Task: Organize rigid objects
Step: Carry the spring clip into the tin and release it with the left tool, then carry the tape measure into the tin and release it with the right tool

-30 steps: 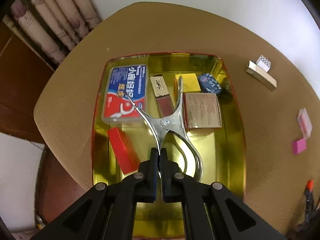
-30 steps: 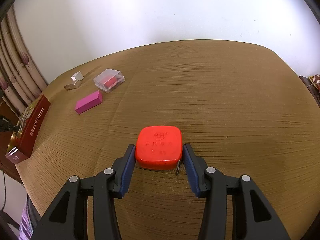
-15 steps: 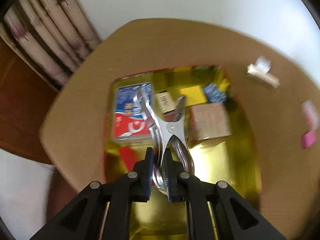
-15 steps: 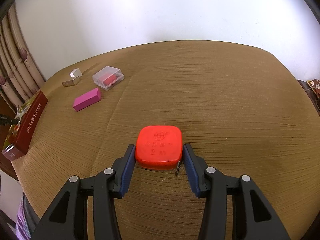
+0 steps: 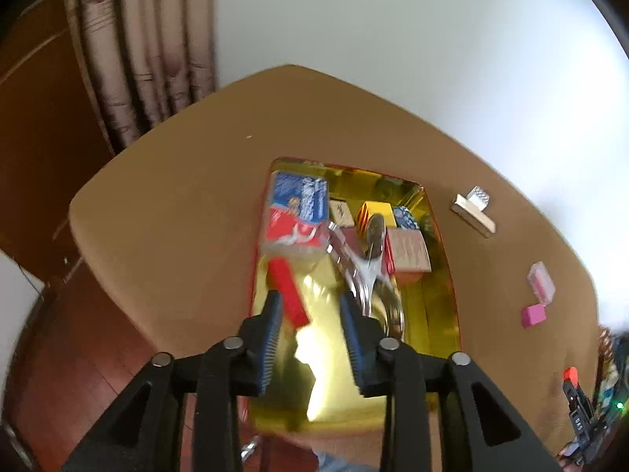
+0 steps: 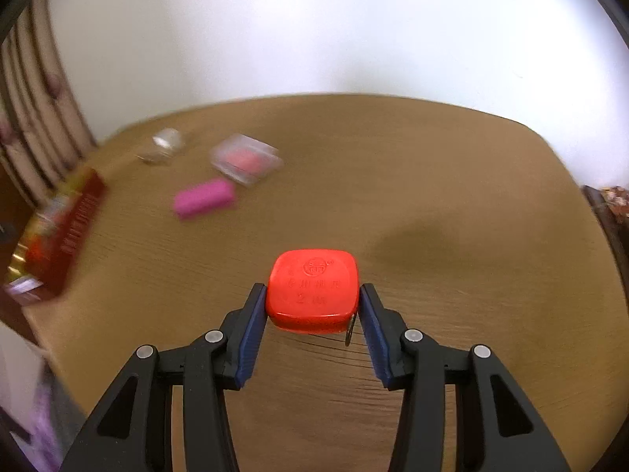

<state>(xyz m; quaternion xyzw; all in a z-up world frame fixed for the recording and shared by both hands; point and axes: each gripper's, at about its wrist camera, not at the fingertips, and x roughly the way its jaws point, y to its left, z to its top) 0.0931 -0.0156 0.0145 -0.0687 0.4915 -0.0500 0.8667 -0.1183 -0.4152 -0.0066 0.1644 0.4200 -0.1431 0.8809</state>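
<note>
Left gripper (image 5: 310, 326): fingers are seen opening, nothing pressed between them, held over the gold tray's (image 5: 448, 295) near end.
Metal tongs (image 5: 365, 271): laid in the tray, long axis along its length, tips pointed at the far edge.
Right gripper (image 6: 310, 314): fingers are clenched on the red tape measure (image 6: 312, 289), raised above the counter (image 6: 452, 204), flat face turned upward.

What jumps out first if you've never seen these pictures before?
Probably the shiny gold tray in the middle of the brown table, packed with little boxes and metal pliers. The left gripper hangs over it with jaws opening and nothing between them. In the other view, the right gripper squeezes a bright red tape measure above the table.
</note>
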